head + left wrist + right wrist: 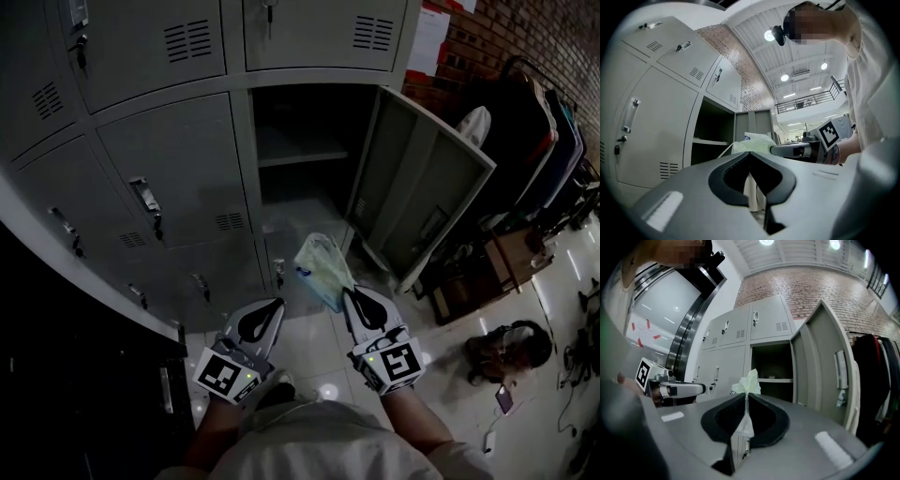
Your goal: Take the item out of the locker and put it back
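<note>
Ahead of jaws: facing an open locker (302, 155), its door (422, 187) hanging wide just right of the right gripper (349, 292).
Far right of jaws: lying well apart, a dark clothes rack (548, 141).
Right jaws: pinching shut on a pale green bag (323, 270), holding it bulging beyond the tips, outside the locker.
Left jaws: meeting tip to tip on the left gripper (277, 302), gripping nothing, hovering near the bag.
Hard to make out: sinking into shadow, the locker's depths.

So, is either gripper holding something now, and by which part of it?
The right gripper is shut on a crumpled pale green plastic bag, its fingers pinching a thin fold at the bag's edge. The left gripper holds nothing.
</note>
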`<control>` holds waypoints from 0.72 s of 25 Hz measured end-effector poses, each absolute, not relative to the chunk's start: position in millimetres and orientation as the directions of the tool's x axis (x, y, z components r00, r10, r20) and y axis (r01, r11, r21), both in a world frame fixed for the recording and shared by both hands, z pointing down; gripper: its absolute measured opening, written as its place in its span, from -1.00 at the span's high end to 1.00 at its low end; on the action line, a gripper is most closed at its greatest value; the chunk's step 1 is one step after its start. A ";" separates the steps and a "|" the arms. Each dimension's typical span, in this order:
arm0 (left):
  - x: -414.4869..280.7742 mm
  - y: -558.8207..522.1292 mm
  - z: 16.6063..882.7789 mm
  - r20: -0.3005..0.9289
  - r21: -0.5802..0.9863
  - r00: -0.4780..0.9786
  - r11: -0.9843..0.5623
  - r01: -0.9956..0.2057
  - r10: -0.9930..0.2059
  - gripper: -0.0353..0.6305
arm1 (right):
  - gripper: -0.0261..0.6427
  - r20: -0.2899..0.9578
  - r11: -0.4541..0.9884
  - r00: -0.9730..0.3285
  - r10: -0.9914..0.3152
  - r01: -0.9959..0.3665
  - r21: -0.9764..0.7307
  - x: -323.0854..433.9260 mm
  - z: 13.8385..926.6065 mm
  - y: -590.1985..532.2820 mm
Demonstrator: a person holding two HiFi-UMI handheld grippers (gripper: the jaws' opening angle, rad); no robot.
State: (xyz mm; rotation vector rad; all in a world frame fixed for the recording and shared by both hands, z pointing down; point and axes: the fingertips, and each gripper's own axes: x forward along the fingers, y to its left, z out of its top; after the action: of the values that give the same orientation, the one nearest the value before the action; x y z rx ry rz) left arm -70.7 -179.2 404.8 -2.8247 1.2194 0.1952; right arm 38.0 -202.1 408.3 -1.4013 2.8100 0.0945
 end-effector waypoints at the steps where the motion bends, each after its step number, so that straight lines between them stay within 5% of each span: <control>1: -64.4 -167.6 405.5 -0.138 -0.002 0.672 -0.678 -0.735 -0.728 0.99 | 0.87 -0.026 0.606 -0.607 -0.794 -0.794 0.052 44.3 409.2 -190.4; 18: -6.6 -19.5 412.1 -0.122 -0.006 0.621 -0.625 -0.781 -0.774 0.99 | 0.87 -0.021 0.656 -0.657 -0.753 -0.753 0.040 101.7 408.3 -43.9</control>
State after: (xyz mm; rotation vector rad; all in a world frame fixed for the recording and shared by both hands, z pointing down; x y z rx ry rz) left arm -6.6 -19.5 412.1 -2.7757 1.3325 0.1665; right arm 101.7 -43.9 408.3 -1.2993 2.8569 0.0708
